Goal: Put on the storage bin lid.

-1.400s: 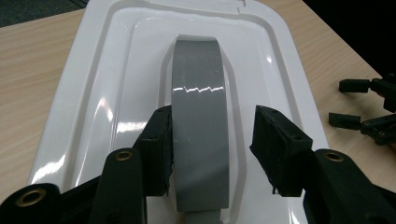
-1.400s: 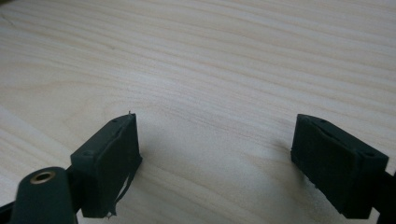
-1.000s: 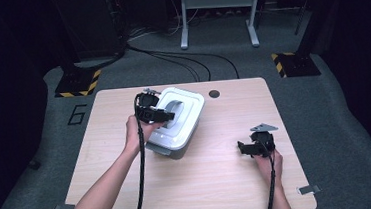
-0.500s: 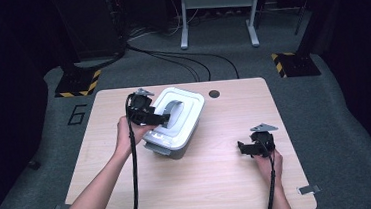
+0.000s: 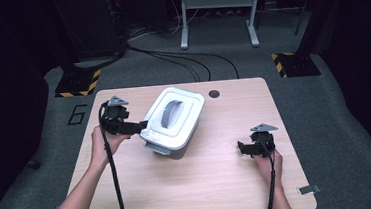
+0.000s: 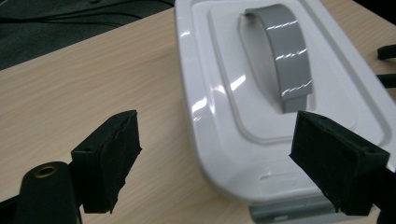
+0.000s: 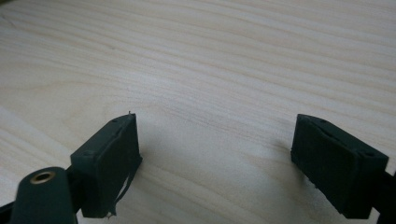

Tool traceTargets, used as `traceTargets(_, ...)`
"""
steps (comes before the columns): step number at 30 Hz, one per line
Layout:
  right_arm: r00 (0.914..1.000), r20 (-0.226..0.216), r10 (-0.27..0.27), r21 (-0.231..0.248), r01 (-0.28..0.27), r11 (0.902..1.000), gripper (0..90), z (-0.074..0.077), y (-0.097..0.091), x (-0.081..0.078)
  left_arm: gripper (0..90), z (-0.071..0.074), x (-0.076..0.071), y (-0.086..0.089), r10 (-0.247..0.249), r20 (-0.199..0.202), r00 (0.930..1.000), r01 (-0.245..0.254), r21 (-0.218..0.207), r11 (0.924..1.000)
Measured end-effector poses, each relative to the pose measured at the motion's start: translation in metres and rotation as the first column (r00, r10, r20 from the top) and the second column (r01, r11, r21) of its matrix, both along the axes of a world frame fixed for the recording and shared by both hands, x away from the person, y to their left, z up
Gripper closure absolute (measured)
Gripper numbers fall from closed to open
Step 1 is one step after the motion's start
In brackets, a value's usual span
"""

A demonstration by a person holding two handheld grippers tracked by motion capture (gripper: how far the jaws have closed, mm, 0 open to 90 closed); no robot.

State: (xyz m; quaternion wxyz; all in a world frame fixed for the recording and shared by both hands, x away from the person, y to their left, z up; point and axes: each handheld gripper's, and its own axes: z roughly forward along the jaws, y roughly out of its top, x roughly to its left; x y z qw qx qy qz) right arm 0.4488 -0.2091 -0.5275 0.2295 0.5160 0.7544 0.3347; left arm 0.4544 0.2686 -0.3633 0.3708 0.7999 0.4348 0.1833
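White lidded box (image 5: 173,118) sits a little left of centre in the high view, on the tabletop (image 5: 220,192), turned at an angle to the tabletop's edges. Glossy hard plastic by the look of the highlights on the lid (image 6: 224,88); likely stiff and smooth, so pads could slide on the bare walls. Weight hard to judge: contents hidden, lid on.

Grey arched handle (image 5: 170,113) runs along the middle of the lid in a shallow recess. That is the obvious place to take hold: a band narrow enough to pinch across, and lifting there keeps the box level. A grey latch (image 6: 299,212) shows at the near short end, bottom of the left gripper view; probably a clip that must be freed before the lid comes off.

Left hand-held gripper (image 5: 142,125), left of centre in the high view, points at the near left corner of the box. Its jaws have just been opening and stand spread, nothing between the pads; the right-hand pad (image 6: 336,161) hangs over the lid corner, apart from the handle.

Right hand-held gripper (image 5: 243,149), lower right, well apart from the box, jaws spread over bare wood, holding nothing.
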Motion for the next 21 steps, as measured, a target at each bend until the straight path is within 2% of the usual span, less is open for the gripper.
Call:
traceTargets(3, 1.0000, 0.000, -0.002, -0.001, 0.002, 1.0000, 14.4, 0.000, 0.000, 0.000, 15.3, -0.008, -0.006, 0.014, 0.001, 0.006, 1.0000, -0.001, 0.034, 0.9994)
traceTargets(6, 1.0000, 0.000, -0.001, -0.002, 0.001, 1.0000, 14.4, 0.000, 0.000, 0.000, 15.1, -0.022, -0.011, 0.028, 0.015, 0.006, 0.9999, -0.015, 0.035, 0.9993)
traceTargets(9, 1.0000, 0.001, -0.002, -0.001, 0.002, 1.0000, 14.4, 0.000, 0.000, 0.000, 14.4, -0.039, -0.014, 0.041, 0.032, -0.020, 0.9993, -0.031, 0.042, 0.9986)
traceTargets(12, 1.0000, 0.001, -0.001, -0.002, 0.001, 1.0000, 14.4, 0.000, 0.000, 0.000, 13.6, -0.058, -0.017, 0.051, 0.056, -0.036, 0.9978, -0.055, 0.020, 0.9983)
traceTargets(13, 1.0000, 0.001, -0.002, -0.002, 0.002, 1.0000, 14.4, 0.000, 0.000, 0.000, 12.8, -0.063, -0.017, 0.054, 0.055, -0.055, 0.9970, -0.053, 0.026, 0.9983)
traceTargets(18, 1.0000, 0.001, -0.002, -0.002, 0.002, 1.0000, 14.4, 0.000, 0.000, 0.000, 10.2, -0.094, -0.020, 0.063, 0.090, -0.095, 0.9914, -0.090, 0.003, 0.9959)
traceTargets(21, 1.0000, 0.001, -0.002, -0.002, 0.002, 1.0000, 14.4, 0.000, 0.000, 0.000, 9.1, -0.117, -0.023, 0.068, 0.099, -0.131, 0.9864, -0.099, 0.010, 0.9951)
